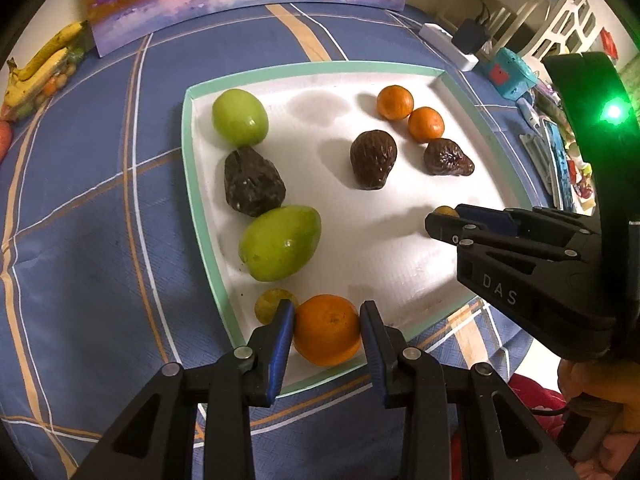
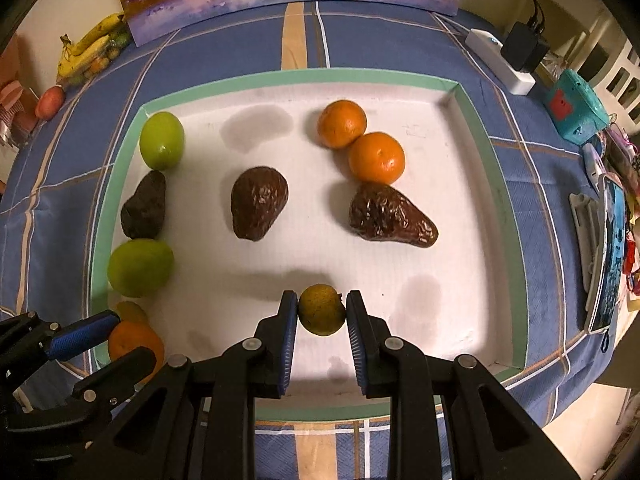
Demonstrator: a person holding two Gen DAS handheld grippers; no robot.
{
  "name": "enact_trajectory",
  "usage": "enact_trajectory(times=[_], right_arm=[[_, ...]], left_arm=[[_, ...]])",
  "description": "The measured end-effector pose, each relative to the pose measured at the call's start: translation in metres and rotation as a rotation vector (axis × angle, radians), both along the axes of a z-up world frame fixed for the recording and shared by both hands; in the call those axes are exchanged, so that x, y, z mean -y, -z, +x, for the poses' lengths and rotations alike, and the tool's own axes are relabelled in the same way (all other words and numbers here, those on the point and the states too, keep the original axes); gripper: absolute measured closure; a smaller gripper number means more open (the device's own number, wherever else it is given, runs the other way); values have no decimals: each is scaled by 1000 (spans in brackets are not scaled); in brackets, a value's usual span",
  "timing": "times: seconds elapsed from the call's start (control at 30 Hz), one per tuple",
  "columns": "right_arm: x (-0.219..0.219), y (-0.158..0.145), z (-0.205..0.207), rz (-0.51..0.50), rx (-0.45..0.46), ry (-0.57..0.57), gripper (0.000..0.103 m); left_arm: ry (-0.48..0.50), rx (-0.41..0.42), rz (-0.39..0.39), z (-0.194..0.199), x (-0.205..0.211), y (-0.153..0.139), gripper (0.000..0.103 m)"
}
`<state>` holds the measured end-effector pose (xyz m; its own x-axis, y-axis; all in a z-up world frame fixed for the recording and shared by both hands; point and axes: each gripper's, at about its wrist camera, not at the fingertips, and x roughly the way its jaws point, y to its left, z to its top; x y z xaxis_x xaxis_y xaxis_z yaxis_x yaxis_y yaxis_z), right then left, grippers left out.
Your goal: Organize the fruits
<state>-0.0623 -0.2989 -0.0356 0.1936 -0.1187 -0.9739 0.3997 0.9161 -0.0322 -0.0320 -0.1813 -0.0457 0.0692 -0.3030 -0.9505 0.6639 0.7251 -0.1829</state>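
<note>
With both grippers tipped steeply down over the tray [image 2: 508,216], lower each load gently. Left gripper [image 1: 327,330]: blue pads clamped on a mandarin [image 1: 327,330] at the tray's near-left corner, just beside a small yellow-green fruit [image 1: 269,302] and near the closer of two green fruits [image 1: 280,243]. Right gripper [image 2: 322,312]: jaws pinched tight on a small greenish-yellow citrus [image 2: 322,310], over the white floor near the front middle; cannot tell whether either fruit already rests on the floor. Further out, along the left wall: green fruit, dark wrinkled avocado [image 2: 145,207], second green fruit [image 2: 161,140]. Mid-tray: another wrinkled avocado [image 2: 259,208]; to its right a third [image 2: 390,216], touching the nearer of two mandarins [image 2: 376,157] that sit against each other. Judged best: sink until each fruit meets the floor before spreading the pads, since round fruit rolls if dropped. Seemingly sensible to place like with like, mandarin toward the orange pair, small citrus by its yellow-green match. Keep the two tools apart while crossing; release slowly, lift straight up, avoid nudging neighbours.
</note>
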Motion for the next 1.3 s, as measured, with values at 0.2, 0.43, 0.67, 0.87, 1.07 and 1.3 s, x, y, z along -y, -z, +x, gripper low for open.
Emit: enact_trajectory(times=[0.2,0.43,0.67,0.87,1.07,1.3], right_arm=[[0,2,-3,-1,-9,2,77],[-1,1,-2,-14,-5,10,77],[-8,-12,-8,-30,43,5,76],[-19,-29,-9,-51,96,-15,51],[-34,-41,-7,-59,142,-45,31],[-40,-50,-9,-64,205,-58,18]], left_arm=[[-12,-8,-7,1,-3,-1,66],[-50,-2,-27,4,-12,-7,53],[-152,68,-35,10,-37,-23,33],[-273,124,-11,22,-65,-30,10],[-374,174,-23,29,-94,-39,0],[-437,229,-22,32,-111,-47,0]])
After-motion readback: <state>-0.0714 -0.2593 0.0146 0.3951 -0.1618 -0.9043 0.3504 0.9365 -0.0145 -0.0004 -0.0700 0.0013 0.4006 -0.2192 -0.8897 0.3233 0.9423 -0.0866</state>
